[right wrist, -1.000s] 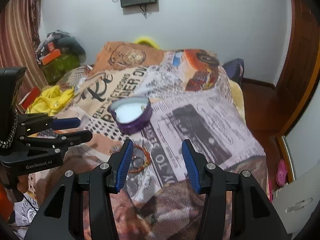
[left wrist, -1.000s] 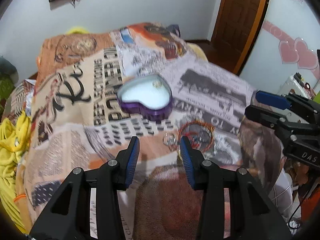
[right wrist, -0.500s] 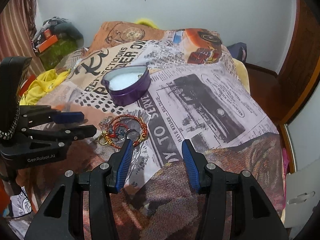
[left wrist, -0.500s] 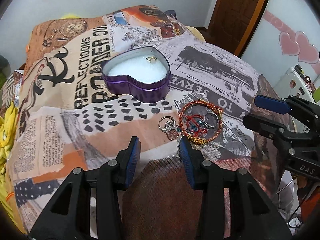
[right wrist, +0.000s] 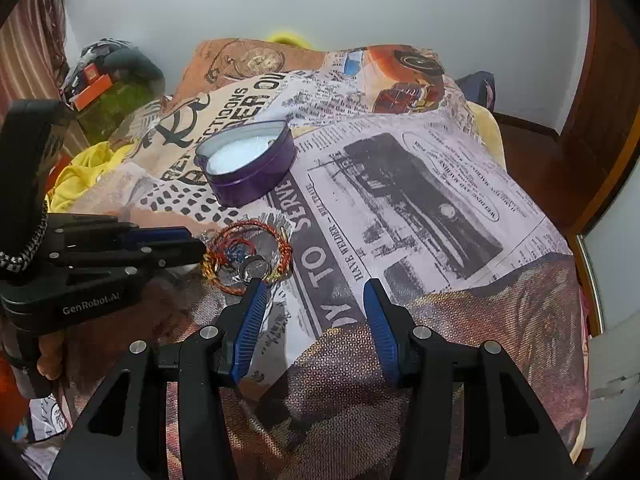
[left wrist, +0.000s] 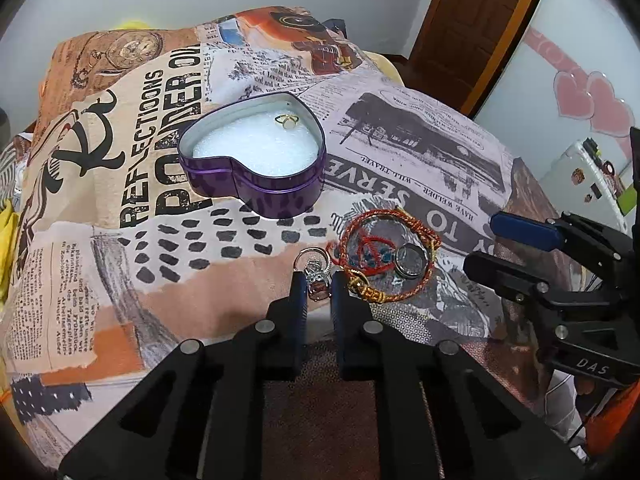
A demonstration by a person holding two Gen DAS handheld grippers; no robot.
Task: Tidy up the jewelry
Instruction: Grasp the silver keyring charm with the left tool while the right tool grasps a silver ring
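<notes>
Left gripper (left wrist: pixel 319 285) pinched on a small silver charm ring (left wrist: pixel 316 270) lying on the printed bedspread (left wrist: pixel 400 152), beside a red-and-gold bracelet (left wrist: pixel 386 256) (a metal ring (left wrist: pixel 409 261) inside its loop), purple heart-shaped tin (left wrist: pixel 256 156) just beyond holding a gold ring (left wrist: pixel 287 121), right gripper (right wrist: pixel 314 292) spread wide, empty, near the bracelet.

Purple heart-shaped tin (left wrist: pixel 256 184) sits open on the bedspread, white foam inside, a gold ring (left wrist: pixel 287 120) resting on it. Nearby lie a red-and-gold cord bracelet (left wrist: pixel 386 254), a steel ring (left wrist: pixel 410 260) inside its loop, and a silver charm (left wrist: pixel 316 270).
</notes>
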